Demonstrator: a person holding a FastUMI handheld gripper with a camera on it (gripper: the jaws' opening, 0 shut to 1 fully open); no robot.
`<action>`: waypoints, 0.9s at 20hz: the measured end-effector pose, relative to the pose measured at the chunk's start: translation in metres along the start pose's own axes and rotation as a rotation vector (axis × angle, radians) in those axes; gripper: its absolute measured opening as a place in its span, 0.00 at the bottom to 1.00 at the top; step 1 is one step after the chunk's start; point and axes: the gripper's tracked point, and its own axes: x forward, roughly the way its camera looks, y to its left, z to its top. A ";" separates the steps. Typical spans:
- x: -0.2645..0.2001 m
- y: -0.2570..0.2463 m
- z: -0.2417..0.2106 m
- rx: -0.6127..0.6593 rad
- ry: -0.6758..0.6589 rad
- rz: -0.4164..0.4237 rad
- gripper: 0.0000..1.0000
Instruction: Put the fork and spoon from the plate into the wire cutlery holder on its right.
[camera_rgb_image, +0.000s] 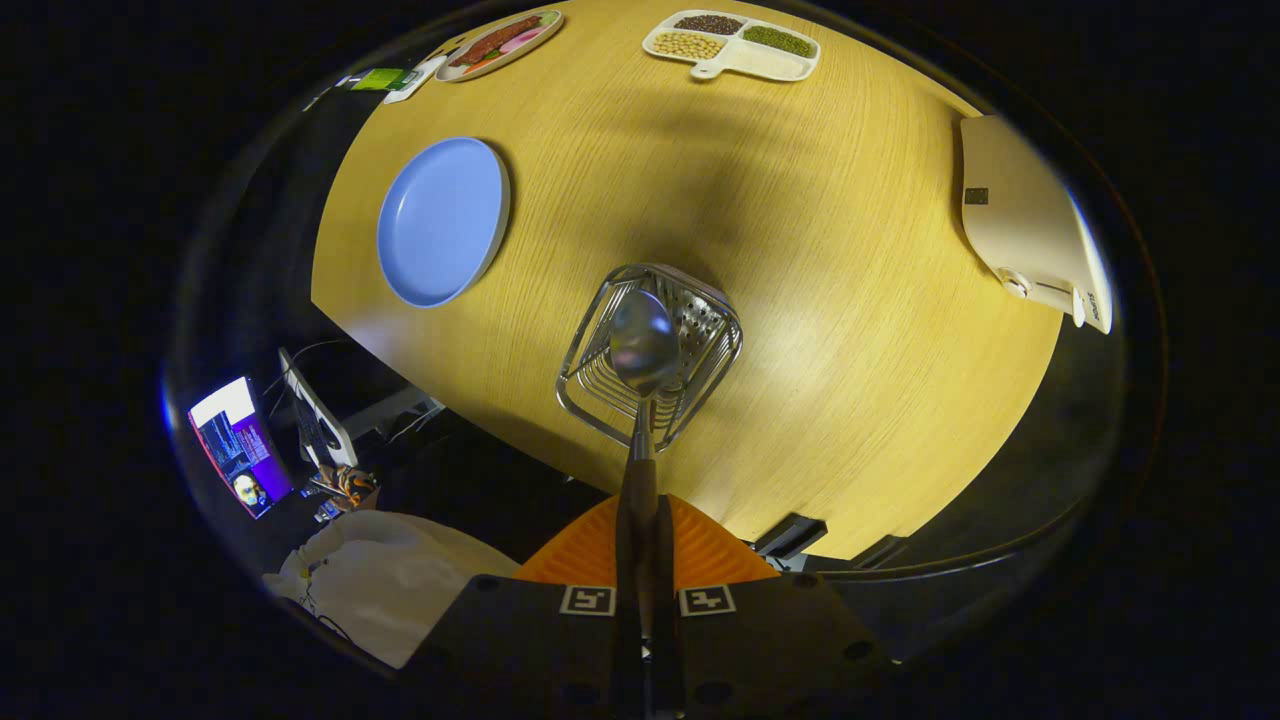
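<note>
Your gripper (646, 560) is clamped on the spoon (642, 345) handle, bowl end hanging just ahead, over the holder (700, 350). Plate (442, 220) looks bare; can't tell re fork. Keep it vertical, centre it, lower, then let go.

The gripper view looks steeply down from above the table (850, 300), along the two fingers of the gripper (640, 560), which are closed on the handle of the spoon (642, 345). The camera sits high over the wire cutlery holder (650, 355), which lies just ahead of the fingers. Beyond the holder the view reaches the far table edge; to the holder's left it reaches the blue plate (443, 221).
</note>
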 end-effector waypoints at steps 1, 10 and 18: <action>0.001 -0.001 0.001 0.000 0.008 -0.001 0.08; -0.012 0.002 0.014 0.023 -0.089 0.022 0.69; -0.045 0.019 0.011 0.084 -0.340 0.061 1.00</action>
